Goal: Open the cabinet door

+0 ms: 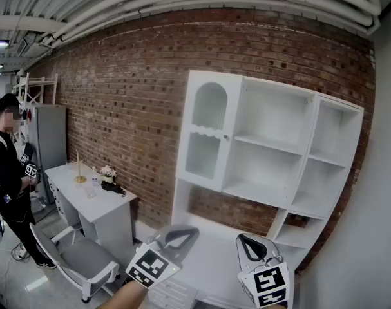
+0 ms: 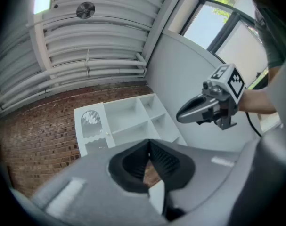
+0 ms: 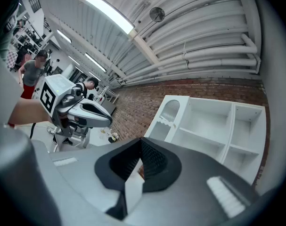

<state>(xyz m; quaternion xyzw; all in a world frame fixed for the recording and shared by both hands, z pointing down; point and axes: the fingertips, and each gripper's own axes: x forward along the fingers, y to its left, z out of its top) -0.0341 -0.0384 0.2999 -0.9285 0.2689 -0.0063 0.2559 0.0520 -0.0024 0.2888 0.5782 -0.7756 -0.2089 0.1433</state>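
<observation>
The white cabinet hangs on the brick wall, with open shelves on its right. Its door, with an arched window, stands closed at the left end, and a small knob sits on its right edge. In the left gripper view the door is far ahead, as is the door in the right gripper view. My left gripper is held low before the cabinet, well short of it, jaws shut and empty. My right gripper is beside it, jaws together, nothing held.
A white desk top lies under the cabinet. At the left stand another white desk with flowers, a grey office chair, a grey locker and a person.
</observation>
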